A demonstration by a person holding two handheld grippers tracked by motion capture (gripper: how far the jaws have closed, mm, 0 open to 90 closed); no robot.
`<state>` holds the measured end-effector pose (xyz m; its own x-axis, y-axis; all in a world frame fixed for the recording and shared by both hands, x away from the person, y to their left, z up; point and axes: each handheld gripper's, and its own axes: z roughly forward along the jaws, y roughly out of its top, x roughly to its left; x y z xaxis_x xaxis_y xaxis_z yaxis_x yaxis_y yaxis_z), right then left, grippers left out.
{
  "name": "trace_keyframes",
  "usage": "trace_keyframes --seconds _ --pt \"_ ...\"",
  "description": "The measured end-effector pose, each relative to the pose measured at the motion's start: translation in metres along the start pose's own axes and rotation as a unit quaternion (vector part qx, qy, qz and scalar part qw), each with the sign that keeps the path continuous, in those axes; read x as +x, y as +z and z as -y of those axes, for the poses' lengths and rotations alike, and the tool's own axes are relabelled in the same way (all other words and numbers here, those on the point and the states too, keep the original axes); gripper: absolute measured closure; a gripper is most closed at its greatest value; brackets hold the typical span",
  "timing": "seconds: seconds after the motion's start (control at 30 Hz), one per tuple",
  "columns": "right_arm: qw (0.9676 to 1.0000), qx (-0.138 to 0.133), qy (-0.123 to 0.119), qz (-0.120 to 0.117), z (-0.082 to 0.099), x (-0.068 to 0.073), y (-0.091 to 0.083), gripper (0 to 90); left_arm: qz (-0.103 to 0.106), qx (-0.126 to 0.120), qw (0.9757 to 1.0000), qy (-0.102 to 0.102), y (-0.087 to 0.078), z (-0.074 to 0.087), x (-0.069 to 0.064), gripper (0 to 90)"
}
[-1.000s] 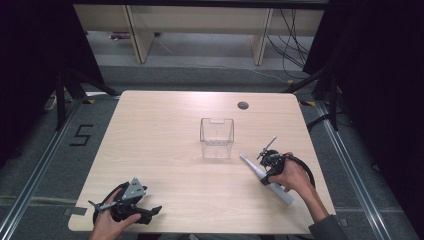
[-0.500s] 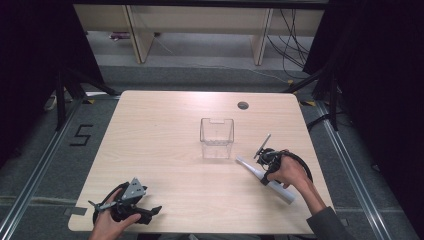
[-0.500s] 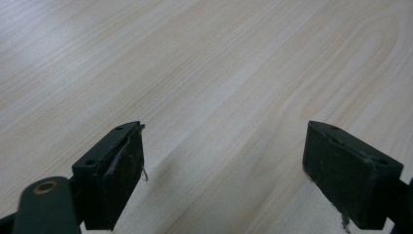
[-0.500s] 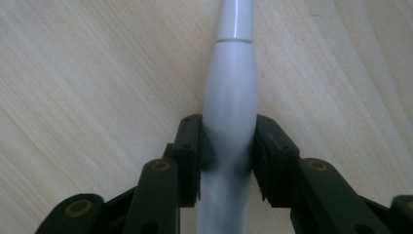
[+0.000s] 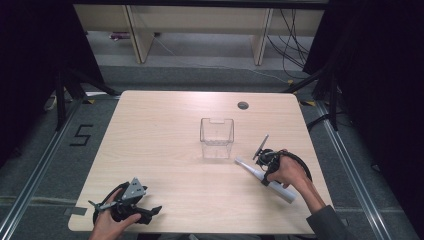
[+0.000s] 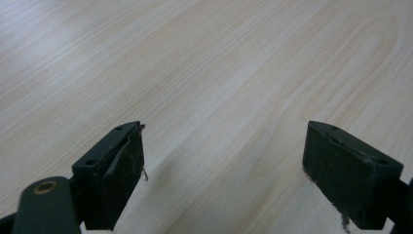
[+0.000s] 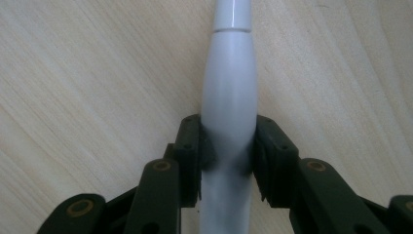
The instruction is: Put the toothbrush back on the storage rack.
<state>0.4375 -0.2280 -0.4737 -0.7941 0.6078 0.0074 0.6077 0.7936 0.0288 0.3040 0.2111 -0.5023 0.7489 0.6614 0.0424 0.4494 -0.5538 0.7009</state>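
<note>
Writing that can be read comes down to 1 mark: a "5" (image 5: 81, 135) on the floor left of the counter (image 5: 165, 130). Neither the white tube nor the clear box shows a legible label.

Counted: 2 claws, 1 white tube, 1 clear open-topped box (image 5: 217, 137), 1 dark round hole (image 5: 243, 105) near the counter's far edge.

White tube (image 7: 229, 92) lies flat on the counter's right part, its narrow end pointing toward the box, just beside it but apart. Right claw (image 7: 228, 158) has just been closing, and both pads now press the tube's thicker body from either side; a second ago its jaws stood slightly wider around the same tube. In the high view the tube's tip sits a little nearer the box than before.

Left claw (image 6: 224, 170) rests at the counter's near left corner, jaws wide with bare wood between them, unchanged.
</note>
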Motion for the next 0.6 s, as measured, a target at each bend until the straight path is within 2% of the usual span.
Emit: trace_keyframes --seconds 0.07,0.1,0.13,0.17,0.2,0.27,0.33,0.47,0.5,0.6 --pt "1.0000 0.003 0.007 -0.002 -0.001 0.001 0.000 66.7 0.001 -0.001 1.0000 -0.003 0.000 0.000 0.000 14.9" --pt "0.9999 0.009 0.003 0.004 -0.002 0.001 -0.001 66.7 0.007 0.001 0.9999 -0.015 0.000 0.001 -0.002 14.9" --pt "0.9999 0.007 0.014 -0.001 -0.003 0.003 0.000 66.7 0.004 -0.002 0.9999 -0.015 0.000 0.001 -0.002 14.9" --pt "0.9999 0.007 0.014 -0.001 -0.003 0.003 0.000 66.7 0.001 0.000 1.0000 -0.003 0.000 0.000 0.000 14.9" --pt "1.0000 0.005 0.004 -0.001 -0.002 0.002 0.000 66.8 0.002 -0.002 1.0000 -0.009 0.000 0.000 -0.001 14.9" --pt "0.9999 0.006 0.008 -0.003 -0.002 0.003 -0.001 66.8 0.002 -0.002 0.9999 -0.010 0.000 0.000 -0.001 14.9" --pt "1.0000 -0.005 -0.005 -0.003 0.001 -0.001 -0.003 66.9 0.004 -0.001 0.9999 -0.012 0.000 0.001 -0.001 14.9" --pt "0.9998 -0.017 -0.005 -0.005 0.005 -0.002 -0.008 66.9 0.005 -0.004 0.9999 -0.013 0.000 0.001 -0.001 14.9" --pt "0.9996 -0.024 -0.017 -0.004 0.006 -0.004 -0.009 66.9 0.005 -0.005 0.9999 -0.015 0.000 0.001 -0.001 14.9" --pt "0.9992 -0.037 0.011 -0.010 0.008 -0.002 -0.013 67.0 0.005 -0.005 0.9999 -0.014 0.000 0.001 -0.002 15.0"
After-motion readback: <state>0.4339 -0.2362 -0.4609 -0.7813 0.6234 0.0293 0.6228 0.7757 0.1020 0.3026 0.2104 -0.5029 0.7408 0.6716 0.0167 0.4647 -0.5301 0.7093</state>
